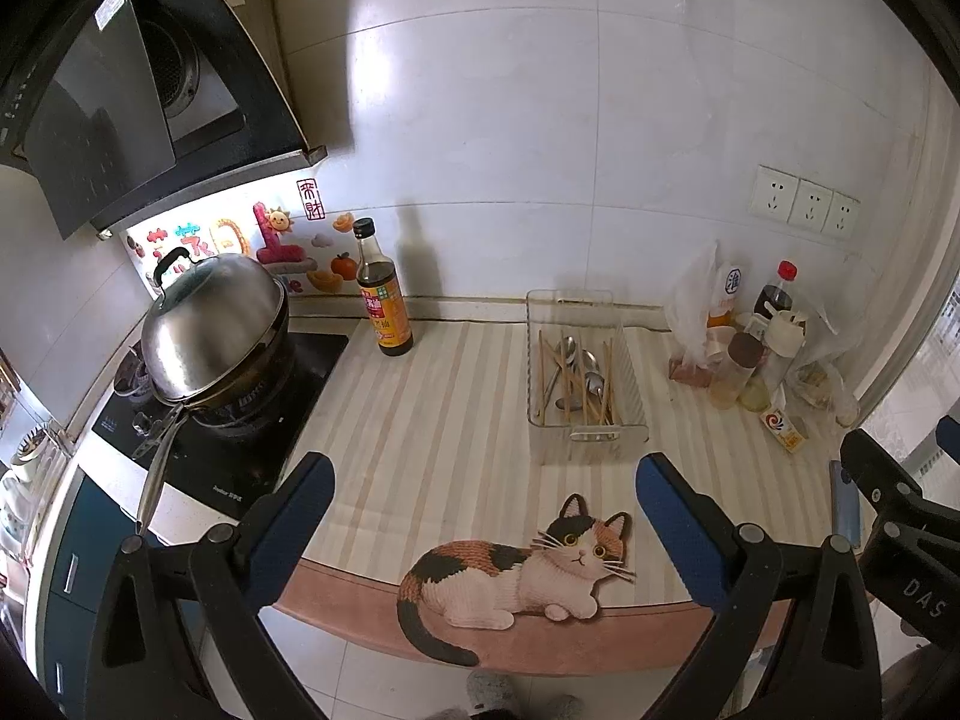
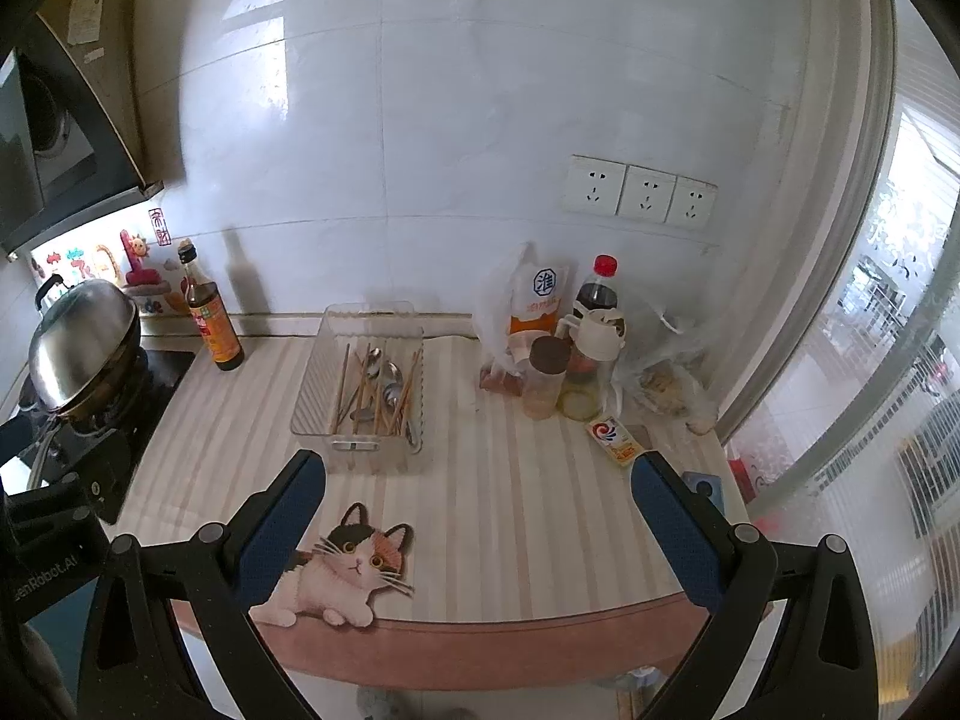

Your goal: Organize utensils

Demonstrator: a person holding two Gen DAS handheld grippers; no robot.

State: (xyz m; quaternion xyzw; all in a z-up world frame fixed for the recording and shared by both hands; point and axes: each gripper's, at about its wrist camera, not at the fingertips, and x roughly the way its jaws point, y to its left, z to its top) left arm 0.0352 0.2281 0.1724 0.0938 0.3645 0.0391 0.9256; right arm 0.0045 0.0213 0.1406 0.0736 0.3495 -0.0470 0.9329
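A clear plastic tray stands on the striped counter mat near the wall, holding several wooden chopsticks and metal spoons mixed together. It also shows in the right wrist view, with the chopsticks and spoons inside. My left gripper is open and empty, held above the counter's front edge, short of the tray. My right gripper is open and empty, also in front of the tray and a little to its right.
A dark sauce bottle stands left of the tray. A lidded steel wok sits on the stove at left. Bottles, jars and bags crowd the right back corner. A cat-shaped mat lies at the front edge.
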